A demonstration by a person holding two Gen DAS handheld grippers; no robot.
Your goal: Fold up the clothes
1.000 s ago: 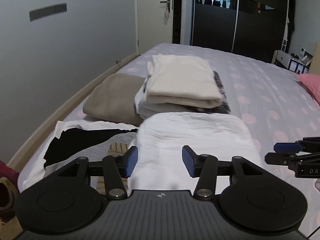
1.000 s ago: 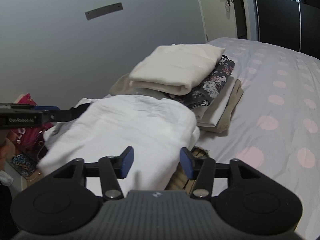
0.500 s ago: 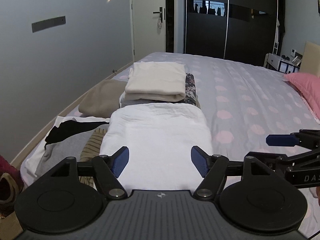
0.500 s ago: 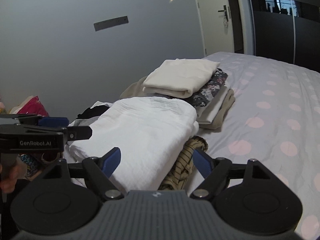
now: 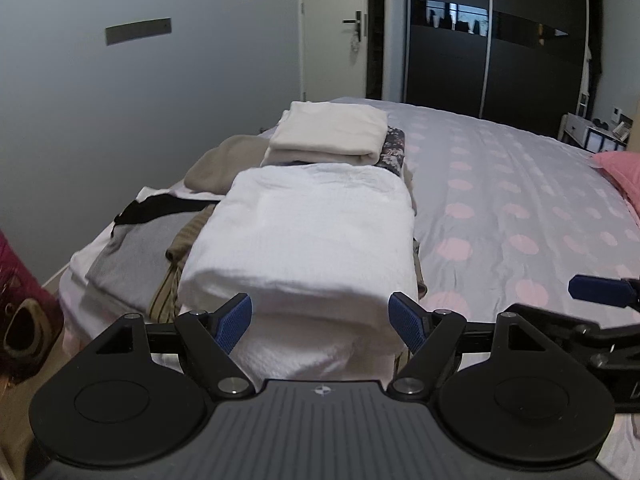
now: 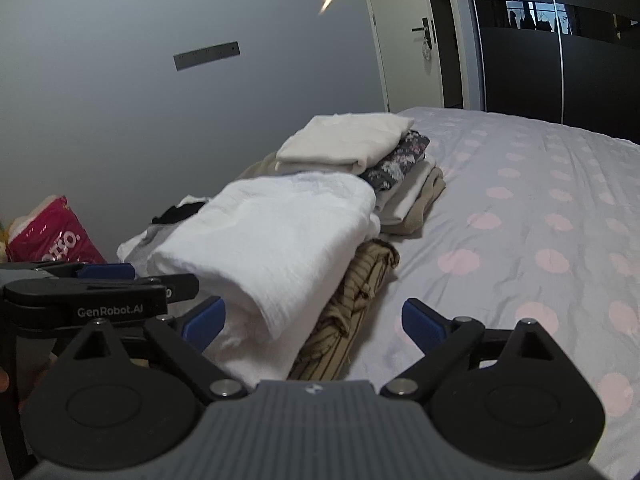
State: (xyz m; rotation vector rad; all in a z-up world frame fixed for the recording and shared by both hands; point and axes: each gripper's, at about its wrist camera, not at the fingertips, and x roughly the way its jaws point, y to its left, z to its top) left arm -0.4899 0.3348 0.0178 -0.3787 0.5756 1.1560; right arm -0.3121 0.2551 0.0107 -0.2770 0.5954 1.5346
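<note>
Bed (image 5: 520, 200) is sitting mostly bare on its right side; the folded white garment (image 5: 304, 236) is lying near its edge, hiding a striped piece. Left gripper (image 5: 320, 322) and right gripper (image 6: 312, 320) have just been opening, spread wide, gripping nothing.

The left gripper (image 5: 320, 322) and the right gripper (image 6: 314, 322) are side by side, tilted downward. Their jaws have just been opening and grip nothing.

The right side of the bed (image 5: 520, 208) lies bare and passable, while the white folded garment (image 5: 304, 232), the stack (image 6: 360, 152) behind it and, seemingly, loose clothes (image 5: 132, 248) crowd the left edge.
</note>
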